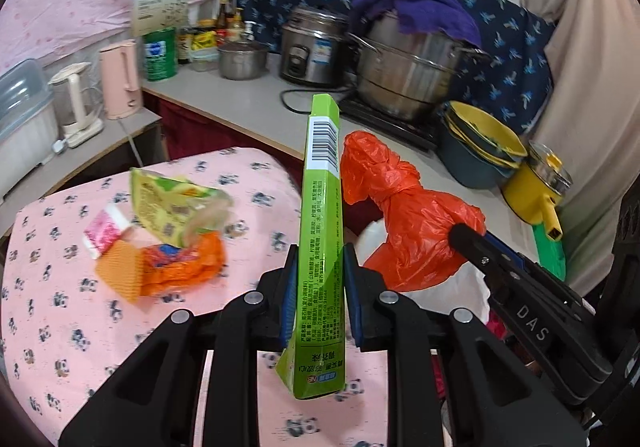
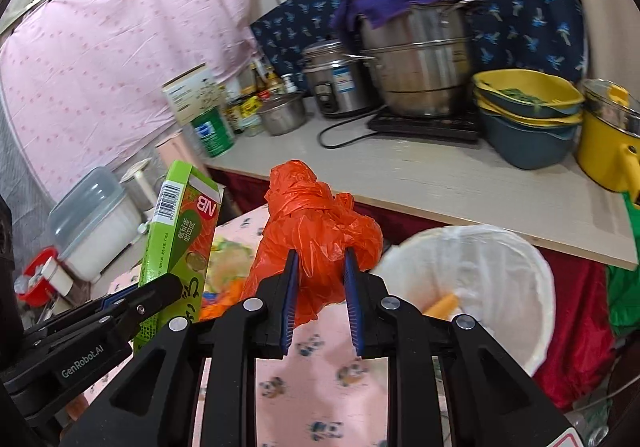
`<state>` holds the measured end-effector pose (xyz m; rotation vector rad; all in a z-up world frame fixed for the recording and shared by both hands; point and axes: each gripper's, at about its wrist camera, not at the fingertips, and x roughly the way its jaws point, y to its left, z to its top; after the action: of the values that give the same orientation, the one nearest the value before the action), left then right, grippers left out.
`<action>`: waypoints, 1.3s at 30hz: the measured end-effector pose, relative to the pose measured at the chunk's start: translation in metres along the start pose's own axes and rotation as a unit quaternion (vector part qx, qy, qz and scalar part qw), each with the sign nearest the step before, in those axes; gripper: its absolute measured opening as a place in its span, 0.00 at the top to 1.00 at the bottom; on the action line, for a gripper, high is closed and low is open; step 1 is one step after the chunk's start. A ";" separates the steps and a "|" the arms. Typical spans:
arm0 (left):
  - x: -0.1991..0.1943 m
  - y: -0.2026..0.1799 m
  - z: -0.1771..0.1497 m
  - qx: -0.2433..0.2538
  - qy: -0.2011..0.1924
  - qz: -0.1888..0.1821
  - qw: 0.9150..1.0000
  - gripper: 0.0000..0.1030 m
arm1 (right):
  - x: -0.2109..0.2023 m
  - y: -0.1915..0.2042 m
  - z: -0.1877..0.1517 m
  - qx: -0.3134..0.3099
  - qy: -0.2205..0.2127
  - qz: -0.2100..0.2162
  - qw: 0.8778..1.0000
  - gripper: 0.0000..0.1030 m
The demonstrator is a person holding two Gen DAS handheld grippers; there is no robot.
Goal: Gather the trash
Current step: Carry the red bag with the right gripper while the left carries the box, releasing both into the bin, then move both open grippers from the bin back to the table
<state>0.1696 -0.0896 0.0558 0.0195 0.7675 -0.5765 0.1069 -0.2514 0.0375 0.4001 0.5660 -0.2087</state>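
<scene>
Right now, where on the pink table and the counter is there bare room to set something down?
The pink panda tablecloth is bare in front of the litter pile, toward the camera. The counter has an open strip along its front edge, ahead of the induction cooker and stacked bowls. Its back edge is crowded with pots, bottles and tins.

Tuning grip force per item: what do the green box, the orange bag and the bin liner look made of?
Green box: thin printed paperboard, slightly glossy, with crisp folded edges, an open flap and a barcode.
Orange bag: thin plastic film, semi-translucent and shiny, crinkled and knotted.
Bin liner: probably thin white translucent plastic film, draped over the round rim; the blur leaves it open.
</scene>
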 end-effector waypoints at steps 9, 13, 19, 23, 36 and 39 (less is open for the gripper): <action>0.036 -0.067 -0.010 0.045 0.028 -0.032 0.998 0.80 | -0.017 -0.079 -0.004 0.047 -0.009 -0.049 0.998 0.80; 0.053 -0.093 -0.014 0.065 0.046 -0.054 0.995 0.80 | -0.018 -0.108 -0.009 0.066 -0.007 -0.067 0.996 0.80; 0.079 -0.118 -0.022 0.079 0.072 -0.082 0.991 0.80 | -0.017 -0.134 -0.021 0.083 0.004 -0.083 0.993 0.80; 0.097 -0.126 -0.027 0.080 0.095 -0.087 0.988 0.79 | -0.011 -0.143 -0.028 0.093 0.015 -0.088 0.992 0.80; 0.104 -0.115 -0.027 0.065 0.075 -0.059 0.993 0.40 | 0.002 -0.142 -0.028 0.096 0.019 -0.084 0.992 0.69; 0.101 -0.107 -0.025 0.057 0.068 -0.049 0.995 0.37 | 0.001 -0.138 -0.026 0.094 0.016 -0.081 0.992 0.65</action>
<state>0.1579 -0.2236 -0.0095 0.1281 0.8710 -0.7171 0.0542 -0.3652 -0.0258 0.5421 0.6127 -0.4143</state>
